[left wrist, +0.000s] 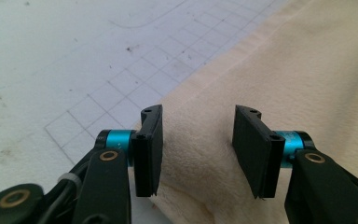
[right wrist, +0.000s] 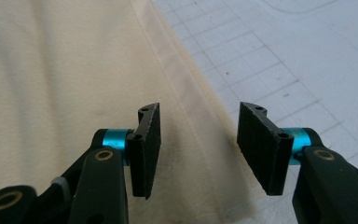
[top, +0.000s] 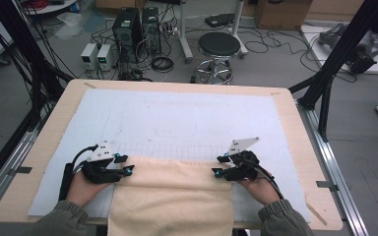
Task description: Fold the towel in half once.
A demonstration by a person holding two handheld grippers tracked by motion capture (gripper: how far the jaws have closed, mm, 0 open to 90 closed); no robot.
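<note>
A cream towel [top: 170, 196] lies flat at the near middle of the table and hangs over the front edge. My left gripper [top: 124, 164] sits at the towel's far left corner, open. In the left gripper view the towel's corner [left wrist: 200, 154] lies between the spread jaws of that gripper [left wrist: 198, 154]. My right gripper [top: 218, 165] rests at the far right corner, open too. The right gripper view shows the towel's hemmed edge [right wrist: 186, 102] running between the jaws of that gripper [right wrist: 198, 151], cloth on the left, mat on the right.
A pale blue-white mat [top: 177, 118] with a printed grid covers most of the wooden table [top: 285, 113]. Beyond the far edge stand a round black stool [top: 219, 46], computer towers [top: 128, 27] and floor cables. Black frame posts [top: 325, 93] rise at the right.
</note>
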